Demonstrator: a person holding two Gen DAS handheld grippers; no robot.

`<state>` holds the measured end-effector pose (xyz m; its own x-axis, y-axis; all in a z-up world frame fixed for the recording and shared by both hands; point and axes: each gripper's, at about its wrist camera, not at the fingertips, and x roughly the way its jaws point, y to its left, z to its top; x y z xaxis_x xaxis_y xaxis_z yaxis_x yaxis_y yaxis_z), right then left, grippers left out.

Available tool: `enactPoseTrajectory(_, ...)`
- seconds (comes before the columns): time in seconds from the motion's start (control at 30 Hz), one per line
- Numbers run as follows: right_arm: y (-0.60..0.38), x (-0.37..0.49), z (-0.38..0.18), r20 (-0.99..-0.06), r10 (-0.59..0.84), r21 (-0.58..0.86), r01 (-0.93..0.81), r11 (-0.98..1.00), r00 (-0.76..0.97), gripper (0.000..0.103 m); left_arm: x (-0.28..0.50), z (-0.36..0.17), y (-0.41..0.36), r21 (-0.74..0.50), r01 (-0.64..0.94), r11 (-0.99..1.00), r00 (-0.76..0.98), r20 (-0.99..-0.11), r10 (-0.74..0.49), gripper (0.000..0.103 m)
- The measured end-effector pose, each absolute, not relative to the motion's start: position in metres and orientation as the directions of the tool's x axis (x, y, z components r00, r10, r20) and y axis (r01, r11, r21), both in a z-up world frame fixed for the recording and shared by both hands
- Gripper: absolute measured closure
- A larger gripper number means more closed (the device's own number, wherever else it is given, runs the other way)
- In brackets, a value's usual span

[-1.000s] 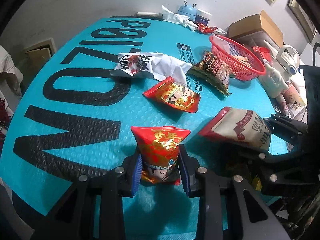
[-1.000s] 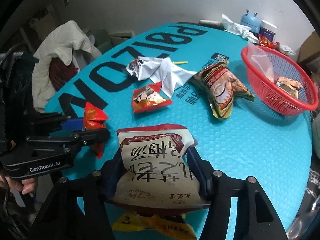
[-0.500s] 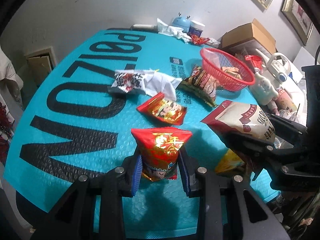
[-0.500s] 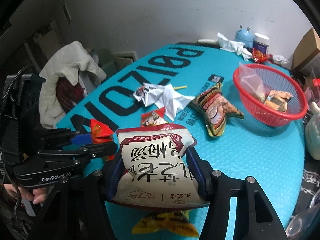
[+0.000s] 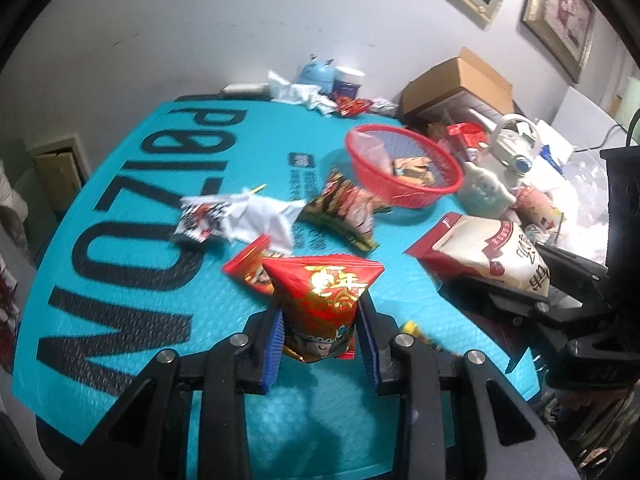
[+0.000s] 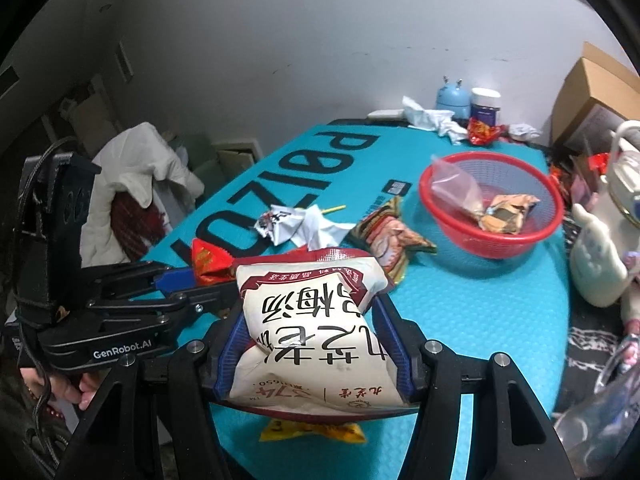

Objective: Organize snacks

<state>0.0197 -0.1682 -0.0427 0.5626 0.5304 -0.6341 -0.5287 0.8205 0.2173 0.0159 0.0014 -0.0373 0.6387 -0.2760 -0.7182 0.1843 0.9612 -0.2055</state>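
Note:
My left gripper is shut on a small red snack packet and holds it above the teal table mat. My right gripper is shut on a large white and red snack bag, also held up off the mat; that bag shows at the right of the left wrist view. The red basket stands at the far right with a clear bag and a snack inside. A dark snack bag, a second red packet and a white wrapper lie on the mat.
A yellow packet lies on the mat under my right gripper. A white bottle, a kettle and a cardboard box crowd the right side. A blue jar, a tub and tissues stand at the far edge.
Both grippers have risen and tilted up with their snacks held; the table looks farther away and the basket sits more toward the middle of both views.

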Motion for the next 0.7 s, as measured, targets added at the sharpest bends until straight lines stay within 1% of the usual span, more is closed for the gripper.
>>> enactPoseTrajectory(0.4,-0.208,-0.001,-0.025,-0.595,0.464,0.202,-0.437,0.876,0.656,0.043,0.027,-0.018,-0.039,-0.209,0.319,0.924,0.628,-0.684,-0.371,0.071)
enactPoseTrajectory(0.7,-0.237,0.005,-0.016,-0.576,0.394,0.175,-0.362,0.915,0.716,0.043,0.041,-0.002,-0.066,-0.170,0.386,0.907,0.640,-0.659,-0.396,0.071)
